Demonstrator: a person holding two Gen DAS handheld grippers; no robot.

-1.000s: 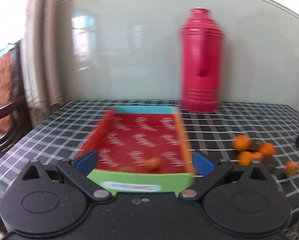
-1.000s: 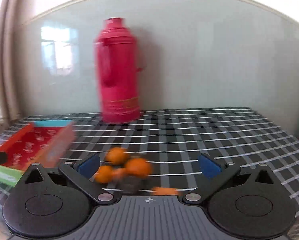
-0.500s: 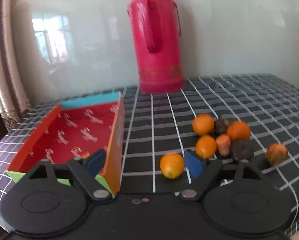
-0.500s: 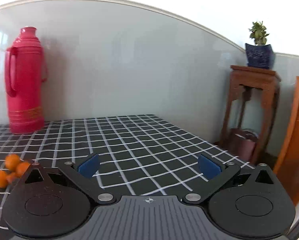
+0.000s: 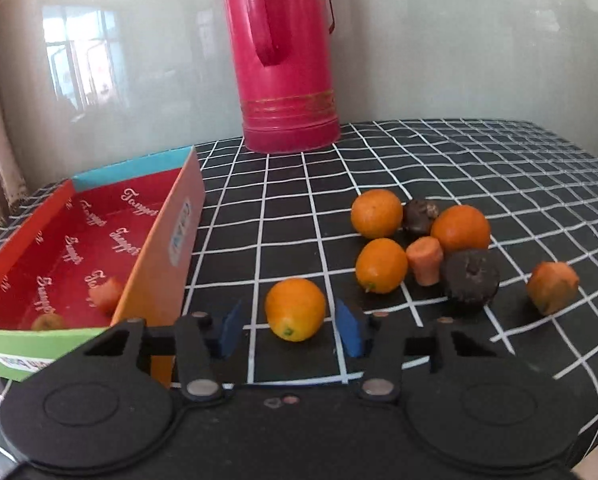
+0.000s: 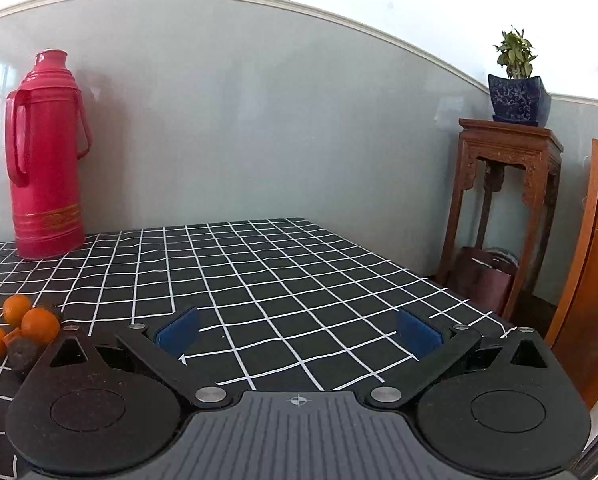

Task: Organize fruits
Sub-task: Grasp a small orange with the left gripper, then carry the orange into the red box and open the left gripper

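Note:
In the left wrist view my left gripper [image 5: 291, 330] is open around a small orange fruit [image 5: 295, 309] on the checked cloth; the blue pads stand on either side, with small gaps. Further right lie several more fruits: oranges [image 5: 377, 213], a carrot piece [image 5: 425, 260], dark round fruits [image 5: 471, 276] and another carrot piece [image 5: 553, 287]. A red-lined cardboard tray [image 5: 155, 264] at the left holds a carrot piece [image 5: 106, 295] and another small piece. My right gripper [image 6: 298, 332] is open and empty over bare cloth; the fruit pile [image 6: 39, 325] shows at its far left.
A tall red thermos [image 5: 285, 56] stands at the back against the wall, also in the right wrist view [image 6: 45, 156]. Beyond the table's right edge stand a wooden stand [image 6: 507, 216] with a potted plant [image 6: 517, 88] and a wooden cabinet [image 6: 591, 272].
My left gripper swung right from the tray to the loose fruits and now brackets the near orange, jaws narrowed. My right gripper turned right, away from the fruit pile, then held still.

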